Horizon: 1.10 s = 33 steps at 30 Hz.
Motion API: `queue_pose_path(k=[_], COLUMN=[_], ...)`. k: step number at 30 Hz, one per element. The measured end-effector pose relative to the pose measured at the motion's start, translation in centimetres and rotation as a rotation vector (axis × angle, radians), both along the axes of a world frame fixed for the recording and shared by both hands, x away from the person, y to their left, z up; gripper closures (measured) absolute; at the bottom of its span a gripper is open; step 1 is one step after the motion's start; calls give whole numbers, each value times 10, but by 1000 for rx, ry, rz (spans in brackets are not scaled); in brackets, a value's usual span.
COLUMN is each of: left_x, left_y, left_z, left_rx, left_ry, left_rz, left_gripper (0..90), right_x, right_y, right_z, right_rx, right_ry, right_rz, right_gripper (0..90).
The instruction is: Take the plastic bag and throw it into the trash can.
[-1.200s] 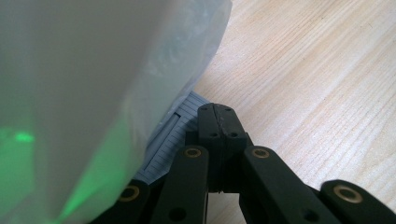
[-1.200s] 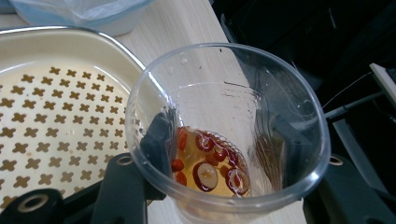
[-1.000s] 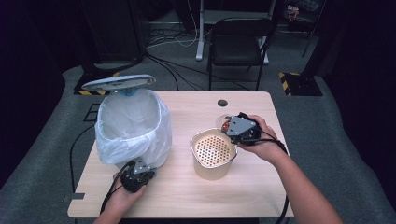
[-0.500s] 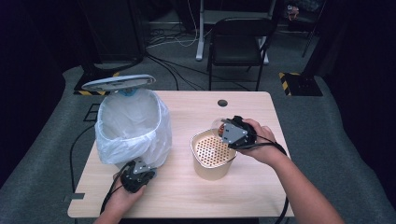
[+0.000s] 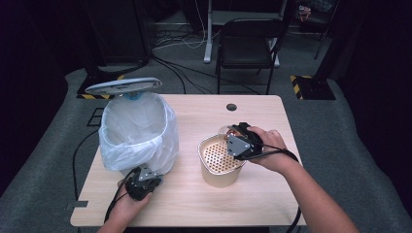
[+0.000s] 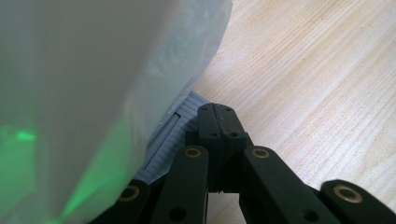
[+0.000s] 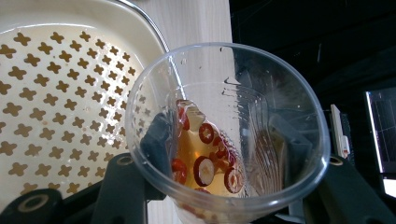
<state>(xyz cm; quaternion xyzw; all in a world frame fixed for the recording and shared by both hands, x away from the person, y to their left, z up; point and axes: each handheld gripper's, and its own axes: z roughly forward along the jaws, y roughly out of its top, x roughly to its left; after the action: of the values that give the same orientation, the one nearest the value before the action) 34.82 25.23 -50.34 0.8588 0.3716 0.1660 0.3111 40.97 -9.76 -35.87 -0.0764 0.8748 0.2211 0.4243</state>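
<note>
On the wooden table (image 5: 204,121) over grey carpet (image 5: 58,145), right claw (image 7: 224,172) grips a cup (image 7: 229,126); left claw (image 6: 217,122) closed, empty.

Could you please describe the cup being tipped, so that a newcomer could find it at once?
On the wooden table, right of the white-bagged bin, stands a cream strainer bowl. At its far right rim, the right gripper holds the clear plastic cup, which holds amber liquid and red slices.

Light wooden worktop (image 5: 194,204) with a round dark hole (image 5: 231,107) near its far edge, white-lined bin (image 5: 138,133) standing at the left, cream strainer pot (image 5: 219,162) right of centre, well apart from the bin
</note>
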Motion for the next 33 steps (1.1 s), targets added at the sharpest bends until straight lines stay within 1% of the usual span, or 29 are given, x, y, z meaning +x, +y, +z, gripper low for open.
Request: queue_pose_path(k=[4, 6, 7, 8, 9, 10, 11, 12, 13, 14, 15, 17, 18, 20, 21, 24, 25, 26, 28, 29, 30, 31, 32, 33], left_x=[-1, 0, 0, 0, 0, 0, 0, 0, 0, 0, 0, 0, -1, -1, -1, -1, -1, -1, -1, -1, 0, -1, -1, 0], left_y=[-1, 0, 0, 0, 0, 0, 0, 0, 0, 0, 0, 0, -1, 0, 0, -1, 0, 0, 0, -1, 0, -1, 0, 0], left_z=[0, 0, 0, 0, 0, 0, 0, 0, 0, 0, 0, 0, 0, 0, 0, 0, 0, 0, 0, 0, 0, 0, 0, 0], left_rx=[-8, -2, 1, 0, 0, 0, 1, 0, 0, 0, 0, -1, -8, -8, -8, -8, -8, -8, -8, -8, -7, -8, -8, -6], left_ry=[5, 1, 0, 0, 0, 0, 0, 0, 0, 0, 0, 1, 5, 4, 4, 4, 4, 4, 4, 4, 4, 4, 4, 3], left_rz=[8, 3, 0, 0, 0, 0, 1, 1, 0, 0, 1, 2, 8, 7, 7, 8, 7, 7, 7, 8, 7, 8, 7, 5], left_gripper=[900, 900, 900, 900, 900, 900, 900, 900, 900, 900, 900, 900, 900, 900, 900, 900, 900, 900, 900, 900, 900, 900, 900, 900], right_x=[0, 0, -1, -1, -1, -2, -4, -4, -5, -7, -6, -7, -7, -7, -6, -6, -7, -7, -8, -9, -9, -9, -10, -10], right_y=[1, 1, 2, 2, 3, 3, 6, 6, 8, 9, 11, 13, 14, 16, 16, 17, 17, 17, 18, 18, 19, 19, 19, 21], right_z=[0, 0, -1, -1, -2, -3, -5, -5, -7, -9, -9, -11, -13, -14, -15, -15, -16, -16, -16, -18, -17, -16, -18, -18], right_rx=[-4, -8, -14, -21, -30, -50, -91, -91, -111, -118, -139, -176, -184, -222, -213, -220, -241, -241, -263, -270, -288, -341, -367, -383], right_ry=[-8, -9, -18, -16, -27, -40, -67, -67, -82, -86, -100, -126, -136, -148, -145, -146, -169, -169, -182, -181, -199, -224, -227, -254], right_rz=[-1, -2, -2, -4, -4, -3, -1, -1, 1, -12, 4, 11, 1, 15, 14, 18, 20, 20, 41, 34, 50, 69, 68, 84], right_gripper=[497, 497, 497, 497, 497, 497, 498, 498, 498, 498, 498, 498, 498, 498, 498, 498, 498, 498, 498, 498, 498, 498, 498, 498])
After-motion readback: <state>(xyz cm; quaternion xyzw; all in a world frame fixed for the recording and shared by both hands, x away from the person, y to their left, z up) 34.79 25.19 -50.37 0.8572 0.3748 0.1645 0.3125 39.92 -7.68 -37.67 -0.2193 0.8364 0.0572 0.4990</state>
